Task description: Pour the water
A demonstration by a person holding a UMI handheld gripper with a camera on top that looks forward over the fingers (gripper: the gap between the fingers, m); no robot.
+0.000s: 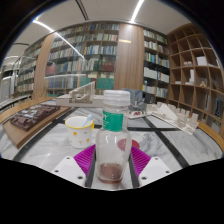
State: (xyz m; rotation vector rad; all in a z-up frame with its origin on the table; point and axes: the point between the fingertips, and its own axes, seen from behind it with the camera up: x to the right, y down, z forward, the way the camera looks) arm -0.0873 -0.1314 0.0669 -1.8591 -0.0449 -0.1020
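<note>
A clear plastic bottle (113,158) with a green cap (113,120) stands upright between my fingers. My gripper (112,160) is shut on it, and the magenta pads (84,158) press its lower half from both sides. The bottle's base looks reddish-brown. A white cup (78,130) with a pale yellow rim stands on the table just ahead and to the left of the bottle. Behind the bottle's cap stands a larger clear container (116,100) with a white lid.
The pale table (50,148) carries a dark tray (35,118) of items at the left and white boxes and small objects (170,116) at the right. Bookshelves (90,60) line the far wall, and wooden cubby shelves (195,70) stand at the right.
</note>
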